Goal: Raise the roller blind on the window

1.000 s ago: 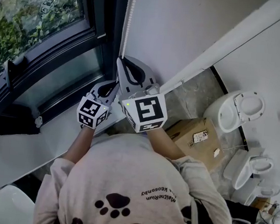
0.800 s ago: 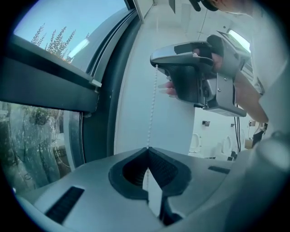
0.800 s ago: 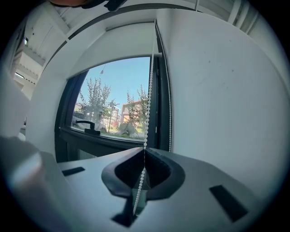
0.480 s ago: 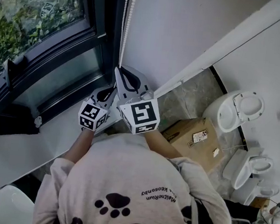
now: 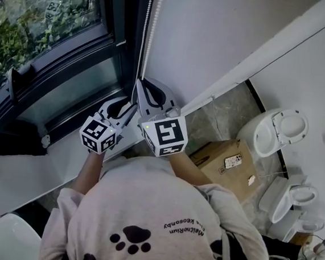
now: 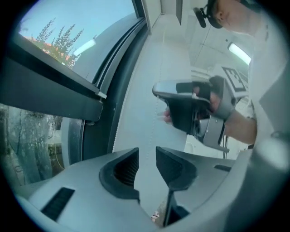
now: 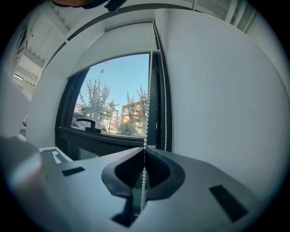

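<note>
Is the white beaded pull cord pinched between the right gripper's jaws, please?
Yes, the right gripper has its jaws closed on the white beaded pull cord, which runs up from between them.

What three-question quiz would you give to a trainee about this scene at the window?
1. Choose one: the right tool is shut on the A) window handle, B) chain, C) box.
2. True or false: the left tool clamps the chain.
3. Fill the gap: beyond the window stand ___.
Key: 1 B. 2 False: its jaws are opening, and the chain runs between them unpressed. 3 trees.
</note>
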`<state>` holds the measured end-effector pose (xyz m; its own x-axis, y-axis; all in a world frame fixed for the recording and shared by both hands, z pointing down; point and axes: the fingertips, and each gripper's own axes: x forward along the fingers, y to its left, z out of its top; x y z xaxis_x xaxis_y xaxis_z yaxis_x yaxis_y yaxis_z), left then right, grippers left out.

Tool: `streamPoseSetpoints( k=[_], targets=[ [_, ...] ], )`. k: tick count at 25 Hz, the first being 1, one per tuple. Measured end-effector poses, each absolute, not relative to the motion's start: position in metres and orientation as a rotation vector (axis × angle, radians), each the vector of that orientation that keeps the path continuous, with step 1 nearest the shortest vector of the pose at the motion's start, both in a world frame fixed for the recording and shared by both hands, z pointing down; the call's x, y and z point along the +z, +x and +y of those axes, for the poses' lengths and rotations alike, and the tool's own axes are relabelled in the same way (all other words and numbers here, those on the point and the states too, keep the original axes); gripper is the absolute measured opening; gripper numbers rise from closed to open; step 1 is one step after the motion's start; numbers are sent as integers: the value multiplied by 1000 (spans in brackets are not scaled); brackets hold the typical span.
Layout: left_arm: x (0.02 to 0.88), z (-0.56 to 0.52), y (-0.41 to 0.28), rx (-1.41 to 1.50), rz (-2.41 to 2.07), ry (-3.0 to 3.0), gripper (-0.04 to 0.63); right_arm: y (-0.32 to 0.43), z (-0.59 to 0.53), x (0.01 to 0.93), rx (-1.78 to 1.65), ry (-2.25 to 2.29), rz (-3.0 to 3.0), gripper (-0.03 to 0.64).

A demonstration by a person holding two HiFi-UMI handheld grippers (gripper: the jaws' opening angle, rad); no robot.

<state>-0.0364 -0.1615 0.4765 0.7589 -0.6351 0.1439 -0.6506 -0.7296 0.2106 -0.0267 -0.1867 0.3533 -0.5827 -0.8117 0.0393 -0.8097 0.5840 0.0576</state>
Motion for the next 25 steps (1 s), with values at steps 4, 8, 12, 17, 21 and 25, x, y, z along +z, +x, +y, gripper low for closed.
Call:
streamPoseSetpoints(
  k=[4,8,12,17,21,25],
  targets=[
    [421,-168,-47,-7,-979,2727,106,-28,-186,353,-49,1397,-2750,11],
    [358,-172,-53,-21,-1024,2826,103,-29,-187,353,-49,1389,-2753,11],
    [309,-170,-44,-28,-1025,2927,97,-30,-185,352,-61,1380,-2750,11],
    [260,-173,-28,-53,-1020,3012,89,-31,-183,352,-68,1367,-2752,11],
    [226,-179,-19,-65,-1037,3076,89,-32,-181,352,-69,1358,-2755,11],
    [204,-185,-17,-61,-1077,3105,67,-33,-179,351,-76,1349,-2756,11]
  ],
)
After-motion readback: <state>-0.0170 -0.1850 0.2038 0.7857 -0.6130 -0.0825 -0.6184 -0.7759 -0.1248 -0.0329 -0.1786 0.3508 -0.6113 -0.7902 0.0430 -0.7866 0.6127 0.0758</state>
